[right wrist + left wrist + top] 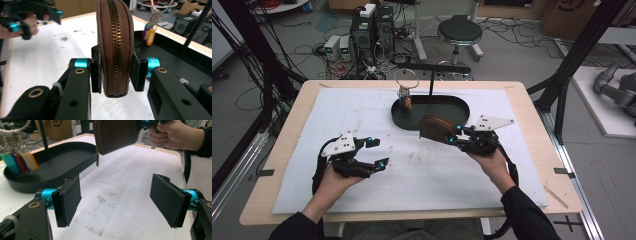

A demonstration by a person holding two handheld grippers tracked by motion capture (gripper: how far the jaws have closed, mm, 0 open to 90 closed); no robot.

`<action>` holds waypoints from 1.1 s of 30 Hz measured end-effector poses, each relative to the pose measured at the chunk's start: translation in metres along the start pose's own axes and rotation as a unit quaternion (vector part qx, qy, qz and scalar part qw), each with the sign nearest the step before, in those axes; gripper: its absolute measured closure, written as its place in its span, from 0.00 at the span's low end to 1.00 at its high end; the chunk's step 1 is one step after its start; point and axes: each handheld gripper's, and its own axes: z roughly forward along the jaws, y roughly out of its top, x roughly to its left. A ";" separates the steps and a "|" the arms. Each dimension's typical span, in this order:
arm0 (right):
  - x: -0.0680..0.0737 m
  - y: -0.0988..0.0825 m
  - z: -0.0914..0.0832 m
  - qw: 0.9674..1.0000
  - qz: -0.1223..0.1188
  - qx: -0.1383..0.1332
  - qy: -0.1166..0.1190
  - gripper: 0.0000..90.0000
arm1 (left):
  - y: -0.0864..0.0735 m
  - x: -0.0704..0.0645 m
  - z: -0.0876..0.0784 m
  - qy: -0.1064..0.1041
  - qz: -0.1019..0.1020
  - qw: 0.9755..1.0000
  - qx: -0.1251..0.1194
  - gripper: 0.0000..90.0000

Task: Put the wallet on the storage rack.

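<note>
The high view looked forward and down from above the person's side, taking in the whole surface, both tongs and the floor beyond. The left gripper view rode low and close over the white mat, facing along its own spread jaws toward the black tray and the keys at its far left. The right gripper view sat close behind its jaws, the pouch upright between them, facing across the surface. The tray, the keys and the pouch appeared in all three views. Each gripper view caught the other hand farther off: the right hand, the left hand.
</note>
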 end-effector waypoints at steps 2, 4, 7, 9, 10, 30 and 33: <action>-0.003 0.001 0.003 1.000 0.002 -0.001 -0.007 0.76 | -0.004 0.001 -0.003 0.007 -0.001 1.000 0.004 0.28; -0.008 0.002 0.008 1.000 0.005 -0.003 -0.021 0.76 | -0.007 0.002 -0.004 0.011 -0.004 1.000 0.006 0.28; -0.015 0.003 0.014 0.999 0.011 -0.001 -0.036 0.76 | -0.009 0.004 -0.005 0.016 -0.003 1.000 0.008 0.28; -0.020 0.003 0.020 0.999 0.016 -0.002 -0.047 0.76 | -0.010 0.003 -0.005 0.018 -0.002 1.000 0.008 0.28; -0.023 0.003 0.023 0.998 0.020 0.000 -0.052 0.76 | -0.010 0.003 -0.006 0.020 0.000 1.000 0.009 0.28; -0.037 0.011 0.092 0.994 0.033 0.011 -0.102 0.76 | -0.010 -0.001 0.000 0.012 0.017 1.000 0.016 0.28; -0.042 0.006 0.097 0.993 0.048 0.015 -0.105 0.76 | -0.010 -0.001 -0.001 0.011 0.017 1.000 0.016 0.28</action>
